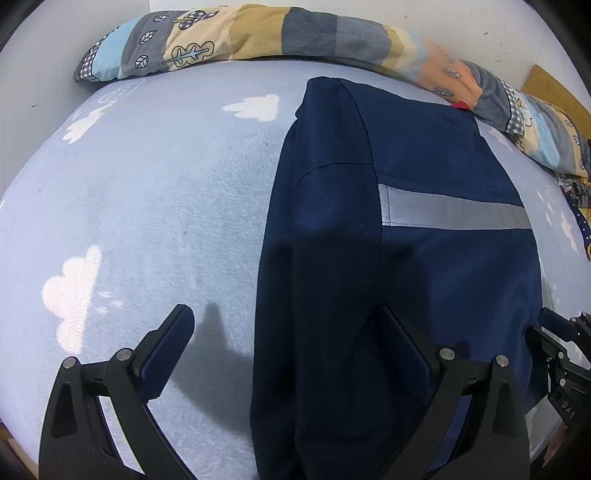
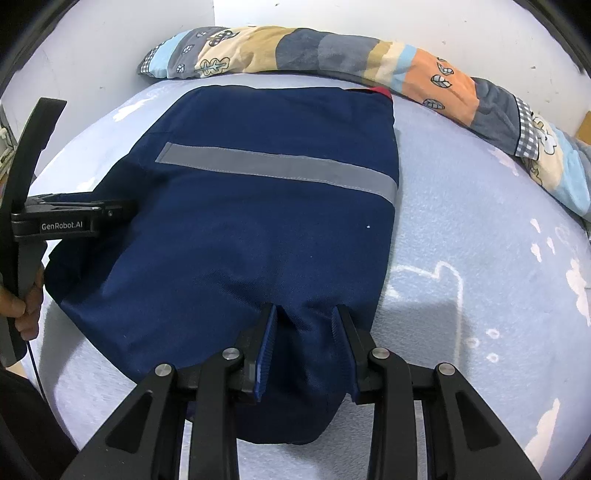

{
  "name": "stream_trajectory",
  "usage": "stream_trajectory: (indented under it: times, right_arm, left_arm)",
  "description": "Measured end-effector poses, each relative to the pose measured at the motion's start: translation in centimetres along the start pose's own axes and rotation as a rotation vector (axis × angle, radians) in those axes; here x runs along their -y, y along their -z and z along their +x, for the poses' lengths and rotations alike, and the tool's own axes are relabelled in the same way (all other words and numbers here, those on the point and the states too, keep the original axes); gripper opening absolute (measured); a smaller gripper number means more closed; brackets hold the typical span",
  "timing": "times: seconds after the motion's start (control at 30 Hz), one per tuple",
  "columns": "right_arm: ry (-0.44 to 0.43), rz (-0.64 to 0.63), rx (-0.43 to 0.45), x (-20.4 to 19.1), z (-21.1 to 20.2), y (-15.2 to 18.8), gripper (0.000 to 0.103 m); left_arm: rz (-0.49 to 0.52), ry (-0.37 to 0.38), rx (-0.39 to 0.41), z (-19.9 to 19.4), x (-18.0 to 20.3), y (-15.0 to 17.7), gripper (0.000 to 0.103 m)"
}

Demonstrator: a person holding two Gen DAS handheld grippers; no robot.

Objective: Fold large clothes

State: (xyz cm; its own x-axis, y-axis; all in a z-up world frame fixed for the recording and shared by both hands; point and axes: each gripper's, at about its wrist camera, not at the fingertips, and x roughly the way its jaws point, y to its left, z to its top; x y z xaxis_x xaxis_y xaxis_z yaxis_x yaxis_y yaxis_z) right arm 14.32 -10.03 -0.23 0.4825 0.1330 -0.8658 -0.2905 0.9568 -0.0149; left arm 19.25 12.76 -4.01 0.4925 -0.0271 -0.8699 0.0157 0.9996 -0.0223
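A navy-blue work jacket of twill cloth with a grey reflective stripe [image 2: 280,170] lies partly folded on a bed covered by a light-blue fleecy sheet printed with white clouds [image 1: 147,192]. The garment stretches from the near edge of the bed up to its far edge, where a scrap of red [image 2: 380,91] shows at its top corner. One sleeve side is folded in over the body, so a long seamed panel [image 1: 325,177] overlies the stripe's end in the left wrist view.

Along the far edge of the bed, against the white wall [image 2: 443,29], runs a rolled patchwork quilt in blue, tan, grey and orange with leaf prints [image 1: 258,33]; the jacket's top edge reaches just beside it.

The left claw [image 1: 284,332] is spread wide: one finger hangs over the bare sheet, the other over the dark cloth, and it grips nothing. Its shadow falls on the sheet and on the jacket's edge. In the right wrist view this claw comes in from the jacket's left side, with the person's hand [image 2: 26,306] wrapped around its handle.

The right claw [image 2: 304,317] is at the jacket's near hem, its blue-padded fingers [image 2: 267,332] partly closed around a raised bunch of navy cloth, pinching it between them.
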Motion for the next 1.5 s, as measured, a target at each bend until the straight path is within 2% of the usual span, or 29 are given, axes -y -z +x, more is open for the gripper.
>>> stream_trajectory:
  times: [0.77,0.9,1.0,1.07,1.13,1.37,1.5]
  right_arm:
    - [0.062,-0.06,0.009,-1.3,0.6,0.5,0.034]
    - [0.011,-0.014,-0.003,-0.3,0.3,0.0,0.034]
    - [-0.086,0.09,0.05,1.6,-1.3,-1.4,0.033]
    - [-0.079,0.094,0.077,2.1,-1.4,-2.9,0.035]
    - [-0.073,0.065,0.066,1.9,-0.5,-4.9,0.034]
    - [-0.157,0.087,0.043,0.6,3.0,-12.7,0.035]
    - [-0.254,0.069,0.018,-2.8,5.7,-16.7,0.035]
  left_arm:
    - [-0.017,0.004,-0.02,0.9,-0.2,0.0,0.103]
    - [-0.052,0.039,0.003,-0.1,-0.8,-0.6,0.103]
    - [-0.064,0.018,0.059,-1.4,-1.4,-1.6,0.103]
    - [-0.082,0.021,0.069,-1.5,-1.8,-2.2,0.103]
    - [-0.082,0.028,0.053,-0.9,-1.9,-2.5,0.103]
    - [-0.07,0.005,-0.014,1.5,-1.8,-3.2,0.103]
    - [-0.053,-0.01,-0.026,1.6,-1.3,-2.9,0.103]
